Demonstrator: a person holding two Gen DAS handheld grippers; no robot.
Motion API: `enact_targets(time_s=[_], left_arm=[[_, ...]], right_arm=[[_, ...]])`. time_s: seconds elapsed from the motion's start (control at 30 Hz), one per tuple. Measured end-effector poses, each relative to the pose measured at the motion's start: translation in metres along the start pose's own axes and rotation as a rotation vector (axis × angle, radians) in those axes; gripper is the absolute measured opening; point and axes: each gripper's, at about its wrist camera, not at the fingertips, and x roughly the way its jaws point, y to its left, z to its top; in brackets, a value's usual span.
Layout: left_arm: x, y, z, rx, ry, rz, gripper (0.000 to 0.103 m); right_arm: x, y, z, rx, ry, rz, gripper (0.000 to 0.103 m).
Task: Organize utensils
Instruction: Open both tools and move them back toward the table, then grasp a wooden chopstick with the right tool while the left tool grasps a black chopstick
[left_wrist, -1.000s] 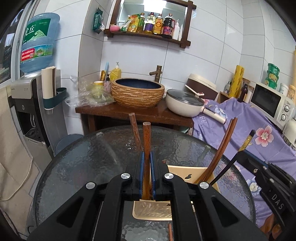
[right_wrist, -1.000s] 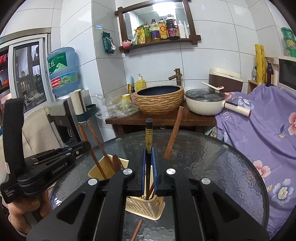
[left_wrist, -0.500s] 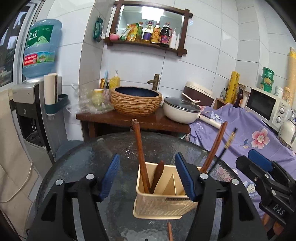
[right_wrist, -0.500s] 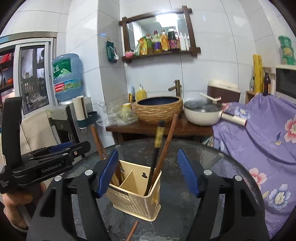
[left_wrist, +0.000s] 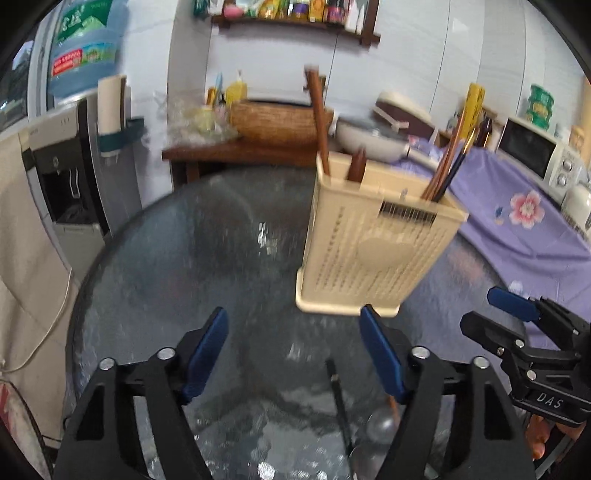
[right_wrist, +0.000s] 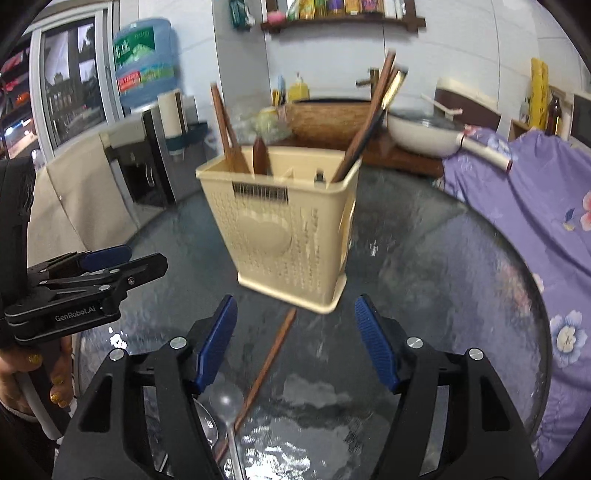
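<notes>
Blurred: cream plastic utensil basket (left_wrist: 373, 243), wooden chopsticks (right_wrist: 364, 122) inside.
Cut off: clear spoon (right_wrist: 225, 402).
Left gripper (left_wrist: 295, 354): wide, empty, angled down.
Right gripper (right_wrist: 293, 343): closing, empty, over round glass surface (right_wrist: 424, 266).

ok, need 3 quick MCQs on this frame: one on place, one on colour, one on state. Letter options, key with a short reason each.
1. Where does the loose brown chopstick lie?
A. on the glass table, in front of the holder
B. inside the holder
C. on the purple cloth

2. What colour is the holder?
A. blue
B. cream
C. black

3. How do the right gripper's jaws stand?
A. shut on a chopstick
B. shut, empty
C. apart, nothing between the pads

Key: 1 A, it lies flat on the glass below the holder's base. 2 B, its perforated walls are cream. 3 C, the blue pads stand wide apart, closing slightly, gripping nothing.
</notes>
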Motion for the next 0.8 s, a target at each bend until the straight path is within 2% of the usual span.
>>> enact_targets(time_s=[0.13, 0.33, 0.57, 0.8], left_arm=[[0.021, 0.001, -0.023, 0.025, 0.104, -0.011, 0.046], [0.037, -0.010, -0.043, 0.087, 0.199, -0.050, 0.034], [0.051, -0.022, -0.051, 0.126, 0.265, -0.079, 0.028], [0.059, -0.031, -0.053, 0.144, 0.277, -0.066, 0.027]], right_arm=[[0.026, 0.001, -0.020, 0.024, 0.108, 0.015, 0.058], [0.055, -0.002, -0.035, 0.062, 0.197, 0.025, 0.048], [0.066, -0.017, -0.037, 0.118, 0.223, 0.009, 0.046], [0.068, -0.018, -0.035, 0.113, 0.229, 0.006, 0.046]])
